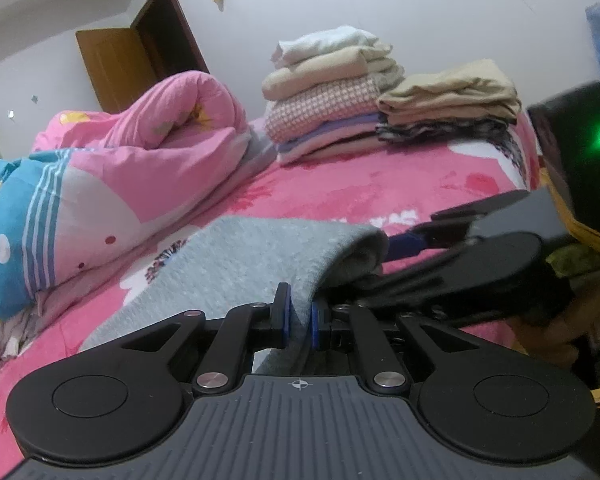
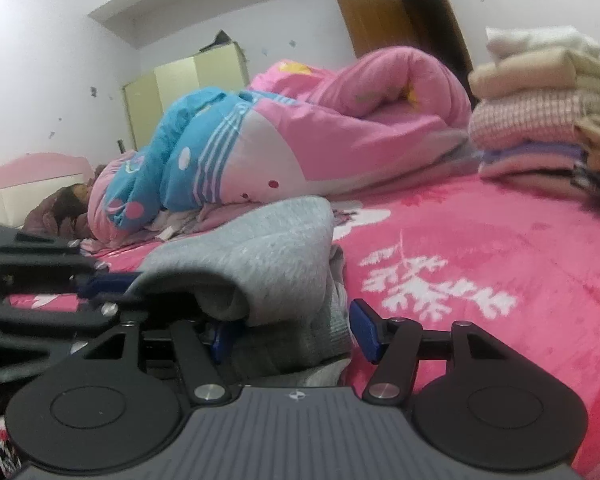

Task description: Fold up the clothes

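On bed [image 1: 380, 184], grey garment [image 1: 236, 264] lengthwise away.

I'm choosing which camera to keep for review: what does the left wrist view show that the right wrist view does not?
Only the left wrist view shows the beige folded pile whole and the left hand-held gripper shut on the grey garment. Only the right wrist view shows the wardrobe, the headboard and the right hand-held gripper open around the garment. Both show the pink quilt and the tall clothes stack.

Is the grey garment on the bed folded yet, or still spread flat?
Partly folded: the grey garment is doubled over itself in a rounded layered fold, not flat. The left gripper is shut on its edge; the right gripper stands open around it.
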